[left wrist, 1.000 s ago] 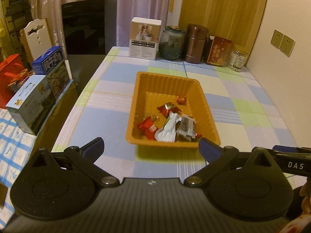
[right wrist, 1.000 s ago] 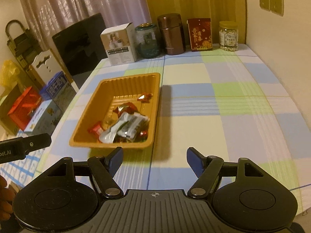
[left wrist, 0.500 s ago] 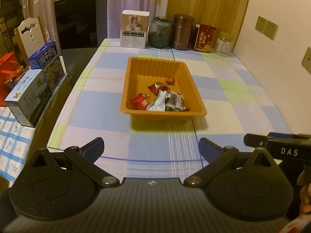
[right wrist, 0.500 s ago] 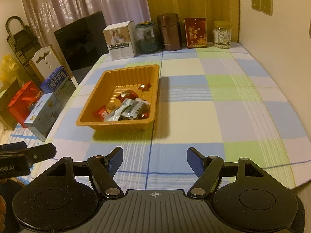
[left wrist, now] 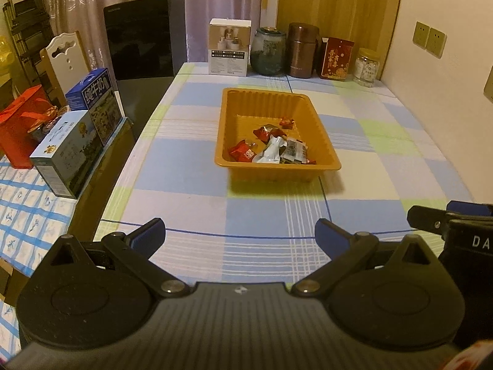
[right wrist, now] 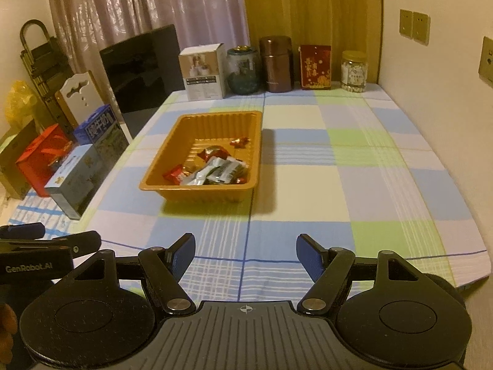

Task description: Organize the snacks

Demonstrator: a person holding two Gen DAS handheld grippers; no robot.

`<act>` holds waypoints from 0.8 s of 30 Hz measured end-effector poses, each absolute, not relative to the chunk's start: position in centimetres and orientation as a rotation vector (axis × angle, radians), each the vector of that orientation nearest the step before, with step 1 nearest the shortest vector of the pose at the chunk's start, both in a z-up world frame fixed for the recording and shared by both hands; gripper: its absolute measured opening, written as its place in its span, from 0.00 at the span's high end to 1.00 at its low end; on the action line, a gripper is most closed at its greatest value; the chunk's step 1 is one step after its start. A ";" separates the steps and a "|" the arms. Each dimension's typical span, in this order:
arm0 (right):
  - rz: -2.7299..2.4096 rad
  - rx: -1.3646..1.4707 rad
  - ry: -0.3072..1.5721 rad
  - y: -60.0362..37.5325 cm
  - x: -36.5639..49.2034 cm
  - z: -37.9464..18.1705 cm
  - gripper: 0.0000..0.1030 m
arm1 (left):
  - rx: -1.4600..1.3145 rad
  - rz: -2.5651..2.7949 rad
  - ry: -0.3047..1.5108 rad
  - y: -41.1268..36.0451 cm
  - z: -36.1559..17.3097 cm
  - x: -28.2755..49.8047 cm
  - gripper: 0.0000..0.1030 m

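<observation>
two grippers: left gripper [left wrist: 239, 236] and right gripper [right wrist: 245, 256] hang over the near edge of the table [right wrist: 354, 166], well apart from the tray
left jaws: spread wide, nothing between them
right jaws: spread wide, nothing between them
tray: orange tray [left wrist: 226, 129] sits mid-table on the checked cloth
snacks: wrapped snacks [left wrist: 272, 149] lie piled in the tray's near half
back row: white box [right wrist: 205, 72], two jars, brown canister and red packet along the far edge
</observation>
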State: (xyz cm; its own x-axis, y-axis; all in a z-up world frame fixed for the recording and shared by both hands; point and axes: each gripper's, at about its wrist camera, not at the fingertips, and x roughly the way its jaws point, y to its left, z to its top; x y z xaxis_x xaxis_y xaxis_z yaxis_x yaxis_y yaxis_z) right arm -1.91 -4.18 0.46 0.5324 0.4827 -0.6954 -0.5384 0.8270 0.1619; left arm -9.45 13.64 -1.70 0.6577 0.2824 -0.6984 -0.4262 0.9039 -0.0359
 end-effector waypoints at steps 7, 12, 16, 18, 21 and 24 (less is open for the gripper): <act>0.616 -0.071 0.806 -4.1 -3.1 0.1 0.30 | -0.189 0.401 0.749 13.1 -1.6 -10.1 0.01; 0.606 -0.069 0.803 -4.4 -3.2 0.2 0.30 | -0.181 0.392 0.746 12.7 -1.5 -10.1 0.00; 0.599 -0.070 0.797 -4.7 -3.3 0.3 0.30 | -0.173 0.387 0.739 12.5 -1.4 -10.1 0.00; 0.595 -0.072 0.797 -4.7 -3.3 0.3 0.30 | -0.173 0.385 0.737 12.5 -1.4 -10.1 0.00; 0.595 -0.077 0.798 -4.7 -3.4 0.2 0.30 | -0.172 0.381 0.737 12.4 -1.5 -10.0 0.00; 0.595 -0.077 0.799 -4.7 -3.4 0.2 0.30 | -0.170 0.378 0.739 12.4 -1.5 -9.9 0.00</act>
State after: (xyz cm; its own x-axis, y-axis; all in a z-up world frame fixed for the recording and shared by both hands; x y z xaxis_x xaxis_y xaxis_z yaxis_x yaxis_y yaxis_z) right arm -3.36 -4.69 0.22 0.5437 0.4724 -0.6937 -0.5289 0.8346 0.1538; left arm -9.93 12.38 -1.53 0.6757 0.2751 -0.6839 -0.3933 0.9192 -0.0188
